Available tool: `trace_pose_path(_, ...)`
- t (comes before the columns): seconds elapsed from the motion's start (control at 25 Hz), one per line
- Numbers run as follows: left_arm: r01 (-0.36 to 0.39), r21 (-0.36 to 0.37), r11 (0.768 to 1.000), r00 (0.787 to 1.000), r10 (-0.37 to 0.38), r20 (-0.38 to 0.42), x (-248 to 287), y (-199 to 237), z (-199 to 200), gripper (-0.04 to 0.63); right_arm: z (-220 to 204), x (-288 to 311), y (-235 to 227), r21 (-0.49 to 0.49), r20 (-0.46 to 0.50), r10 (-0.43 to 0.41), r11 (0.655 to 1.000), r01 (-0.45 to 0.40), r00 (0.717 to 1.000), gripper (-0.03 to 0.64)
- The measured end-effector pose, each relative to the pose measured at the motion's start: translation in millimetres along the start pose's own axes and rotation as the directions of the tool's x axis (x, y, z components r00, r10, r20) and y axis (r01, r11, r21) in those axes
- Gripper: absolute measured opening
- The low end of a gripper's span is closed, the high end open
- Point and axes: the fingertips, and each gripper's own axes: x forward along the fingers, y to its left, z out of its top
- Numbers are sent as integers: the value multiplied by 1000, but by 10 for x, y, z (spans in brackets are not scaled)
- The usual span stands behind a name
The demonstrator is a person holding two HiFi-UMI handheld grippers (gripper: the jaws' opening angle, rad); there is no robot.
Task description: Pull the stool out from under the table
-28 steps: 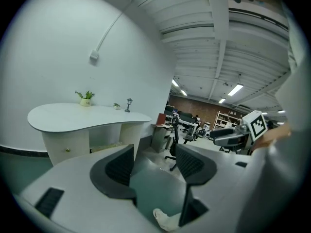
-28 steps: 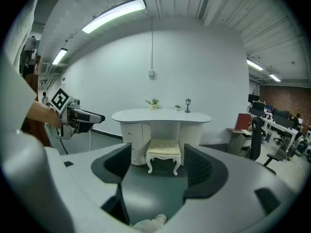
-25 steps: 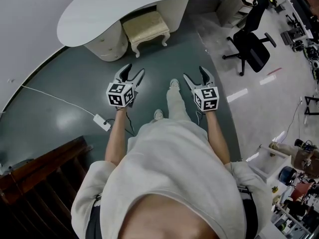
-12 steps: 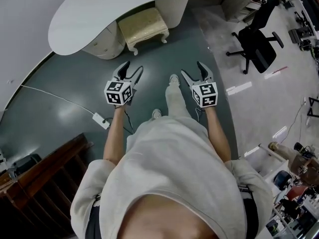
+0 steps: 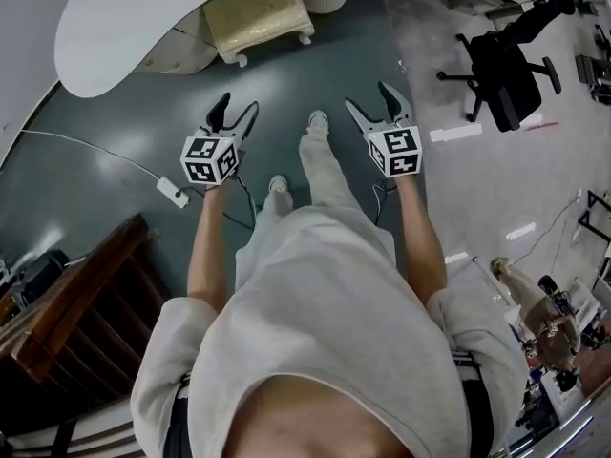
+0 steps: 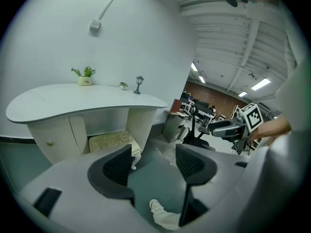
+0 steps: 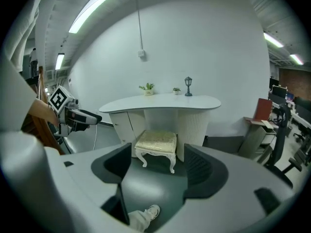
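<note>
Holds the left gripper (image 5: 239,105) spread wide and empty, the right gripper (image 5: 368,98) likewise, both out front and pointed ahead, likely pre-opened to take the seat from either side. Shows only floor (image 5: 153,113) and a shoe (image 5: 318,120) between each pair of jaws. Leaves the stool (image 5: 258,15) well ahead, untouched, partly tucked under the table (image 5: 115,27), front legs out on the floor. Needs a closer approach and lower grippers before any pull.
</note>
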Motion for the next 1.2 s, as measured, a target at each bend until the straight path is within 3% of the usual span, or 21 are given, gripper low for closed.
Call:
trace_pose_path(0.28,-97,-63,993,995,98,2,290,152,-63,265,-154,480,-472,2,-53,67,998,-67,996,330)
trace_pose_path(0.64,-222,-122,967,975,222,-16,336,634,-373,265,-280,1235,-495,-24,-112,171,984,-175,979,330)
trace_pose_path(1.2,-236,-139,962,972,235,-24,1090,1816,-1229,265,-848,2616,-386,-21,-124,126,991,-129,984,331)
